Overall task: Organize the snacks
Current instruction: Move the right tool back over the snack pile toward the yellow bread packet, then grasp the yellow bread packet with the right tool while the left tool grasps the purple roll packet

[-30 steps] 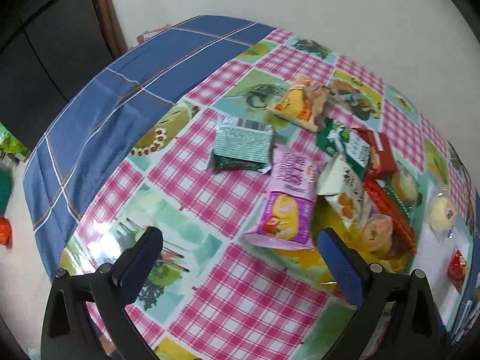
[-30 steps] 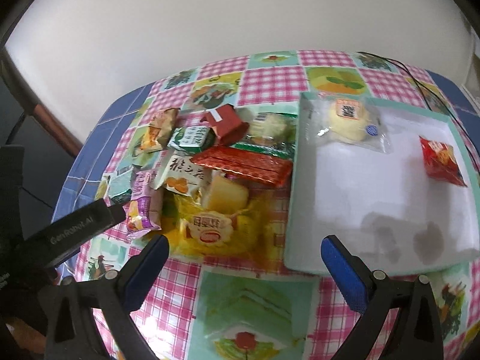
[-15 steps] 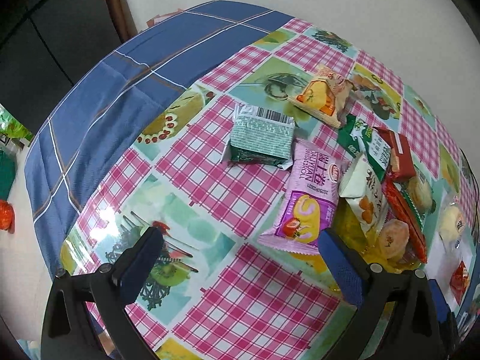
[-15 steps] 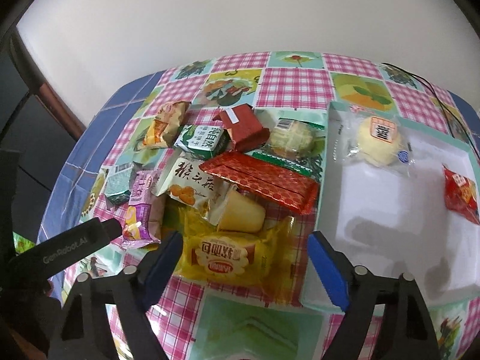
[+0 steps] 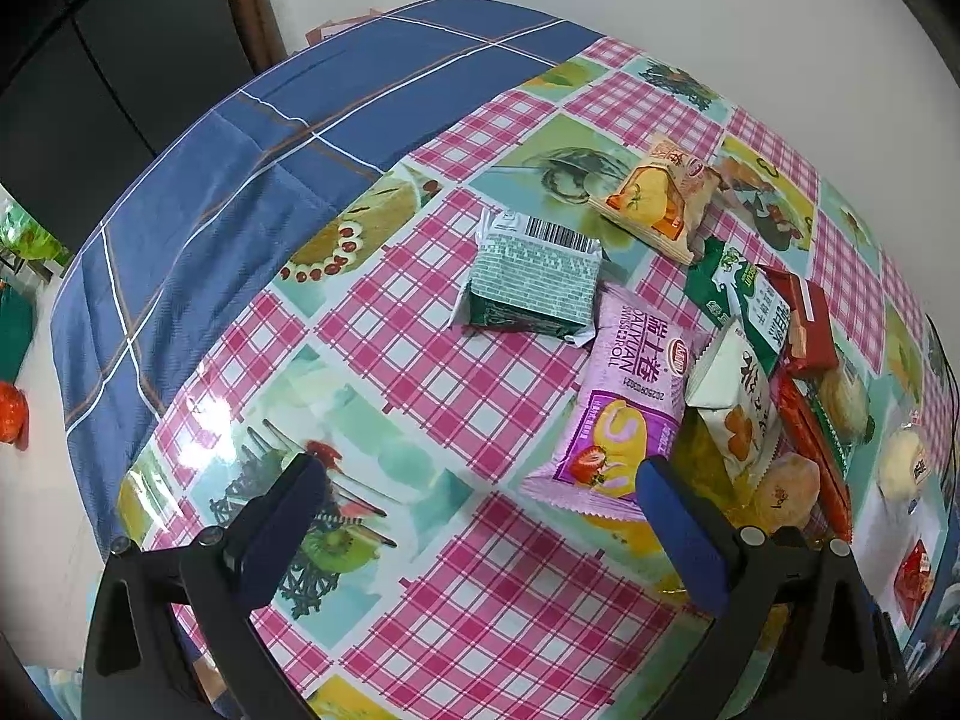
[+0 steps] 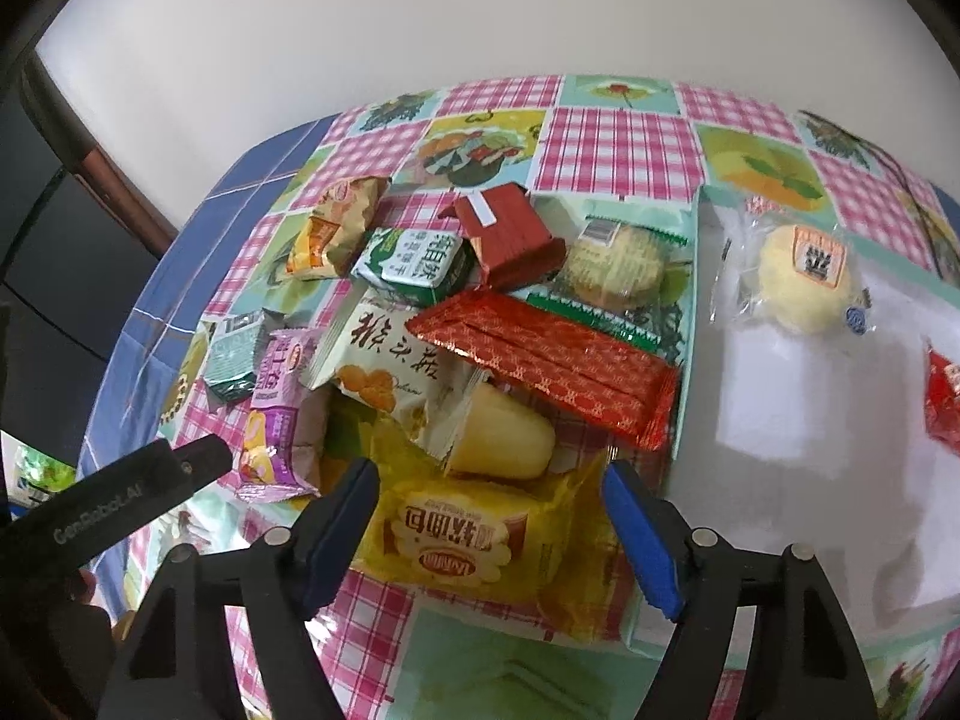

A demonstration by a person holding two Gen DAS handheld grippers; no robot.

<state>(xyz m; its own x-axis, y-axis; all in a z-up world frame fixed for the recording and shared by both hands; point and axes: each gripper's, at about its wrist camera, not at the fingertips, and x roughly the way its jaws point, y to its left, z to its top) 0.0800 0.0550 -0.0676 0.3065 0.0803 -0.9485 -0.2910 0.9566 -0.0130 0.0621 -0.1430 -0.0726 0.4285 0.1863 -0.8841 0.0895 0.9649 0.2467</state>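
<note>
Right gripper [image 6: 489, 531] spread wide, its 2 blue pads flanking the yellow bread packet [image 6: 462, 546] without visibly touching it; nothing clamped. Packet lay flat on the checked tablecloth [image 6: 618, 138], at the near edge of the snack pile. Just behind the packet, a yellow jelly cup [image 6: 504, 435] on its side, with a long red foil bar [image 6: 552, 363] beyond that, slanting toward the white tray [image 6: 774, 480]. Left of the packet, a purple Swiss-roll pack [image 6: 276, 414] and a white pack with orange snacks printed on it [image 6: 387, 360]. Farther back from the packet: a green-and-white milk biscuit pack [image 6: 417, 264], a dark red wrapper [image 6: 510, 234], an orange-yellow bag [image 6: 333, 228] and a clear-wrapped round cake [image 6: 615, 267]. Tray sat right of the packet, holding a wrapped yellow bun [image 6: 801, 279] and a small red sachet [image 6: 942, 399] (cut off at the frame edge).

Left gripper [image 5: 477, 513] also gaped open, held over bare cloth, empty. From its camera, the Swiss-roll pack just beside the right fingertip [image 5: 666, 492]; a green pack with a barcode [image 5: 531, 276] lay farther ahead.
</note>
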